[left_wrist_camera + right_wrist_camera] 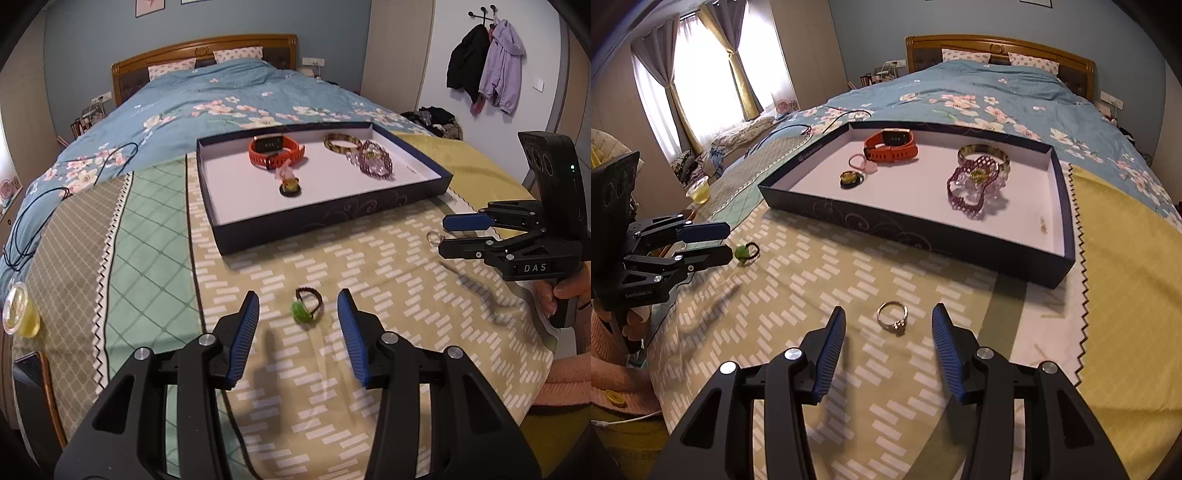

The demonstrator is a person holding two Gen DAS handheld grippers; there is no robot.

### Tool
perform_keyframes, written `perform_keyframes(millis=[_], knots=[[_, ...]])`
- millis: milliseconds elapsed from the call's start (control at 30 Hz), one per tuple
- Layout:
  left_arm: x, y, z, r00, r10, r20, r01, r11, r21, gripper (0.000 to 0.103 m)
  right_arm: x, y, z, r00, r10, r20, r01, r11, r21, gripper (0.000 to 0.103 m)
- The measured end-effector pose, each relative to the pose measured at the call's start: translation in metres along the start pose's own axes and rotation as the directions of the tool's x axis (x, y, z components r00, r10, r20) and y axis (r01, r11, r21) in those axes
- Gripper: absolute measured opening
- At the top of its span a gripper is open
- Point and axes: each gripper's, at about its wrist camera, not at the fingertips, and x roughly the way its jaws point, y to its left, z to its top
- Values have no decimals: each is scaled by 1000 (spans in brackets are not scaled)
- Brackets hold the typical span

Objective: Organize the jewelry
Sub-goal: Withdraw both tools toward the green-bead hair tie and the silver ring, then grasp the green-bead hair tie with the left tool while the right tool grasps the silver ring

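A dark ring with a green stone [307, 305] lies on the patterned cloth, just beyond my left gripper [298, 301], whose jaws stand open around it without touching. A silver ring [893, 316] lies on the cloth between the open fingertips of my right gripper [888, 317], untouched. The navy tray [332, 216] beyond holds an orange watch [275, 150], a gold bangle [341, 142], a purple beaded bracelet [375, 162], a pink ring and a dark brooch [290, 187]. In the right wrist view the left gripper [726, 242] hovers by the green ring [746, 253].
The cloths lie on a bed with a blue floral duvet [207, 99]. A black cord [40, 206] trails at the left. A cup of yellow liquid [20, 310] stands at the left edge. A yellow cloth [1126, 266] covers the right side. Jackets [487, 66] hang on the wall.
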Motion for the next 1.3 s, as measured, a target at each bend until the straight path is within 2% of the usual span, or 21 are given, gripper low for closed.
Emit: perform_keyframes(millis=[267, 567, 700, 867, 933, 967, 1300], knots=[[13, -10, 1, 999, -22, -36, 23, 1000, 15, 40, 3, 6, -1, 999, -32, -9, 32, 999, -13, 49], [23, -9, 2, 997, -16, -69, 16, 1000, -3, 28, 7, 12, 2, 997, -72, -17, 71, 996, -47, 49], [24, -8, 2, 998, 4, -70, -4, 1000, -5, 21, 7, 11, 2, 997, -79, -15, 79, 996, -48, 38], [24, -7, 2, 998, 6, -68, -7, 1000, -11, 20, 6, 9, 3, 997, -76, -14, 76, 996, -45, 30], [24, -7, 2, 998, 10, -66, -11, 1000, -14, 19, 6, 8, 3, 997, -73, -13, 73, 997, -40, 18], [24, -7, 2, 998, 10, -66, -11, 1000, -17, 19, 6, 7, 3, 998, -69, -12, 69, 997, -35, 16], [21, -4, 2, 998, -1, -56, -2, 999, -44, 18, 3, 4, 3, 998, -64, 2, 64, 998, -27, 15]])
